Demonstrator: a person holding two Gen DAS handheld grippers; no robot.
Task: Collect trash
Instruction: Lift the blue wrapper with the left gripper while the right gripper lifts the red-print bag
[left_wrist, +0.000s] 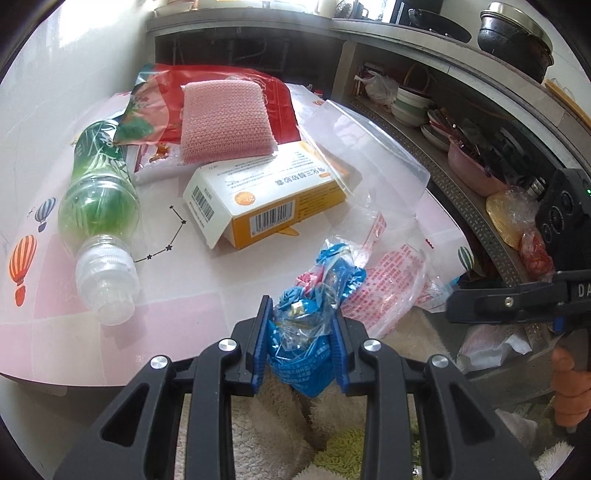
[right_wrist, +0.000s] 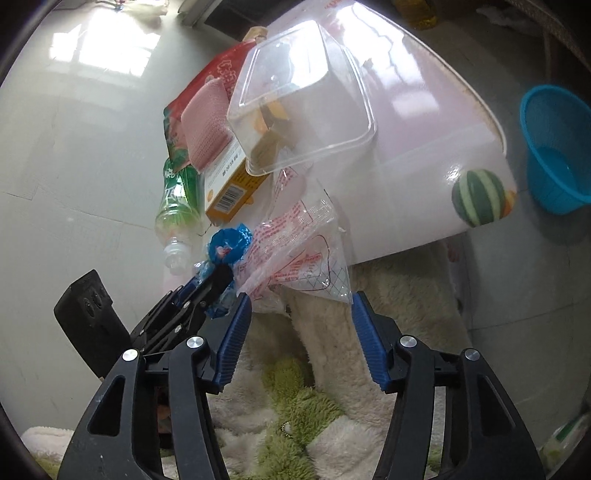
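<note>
Left gripper (left_wrist: 301, 325) clamped a crumpled blue wrapper (left_wrist: 314, 314) at the near edge of the table (left_wrist: 184, 295). Right gripper (right_wrist: 301, 321) stood open, nothing pressed between its pads; a clear printed bag (right_wrist: 295, 251) hung off the table edge just above it. Bottle (left_wrist: 98, 206), box (left_wrist: 266, 199), pink sponge (left_wrist: 225, 122) and clear tub (right_wrist: 299, 96) lay farther back on the table.

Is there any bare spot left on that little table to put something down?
Yes. The near left of the table is bare, between the green bottle and the blue wrapper. In the right wrist view, the far right side, past the clear plastic box, is bare too. The middle is crowded: orange carton, pink sponge, red bag.
</note>
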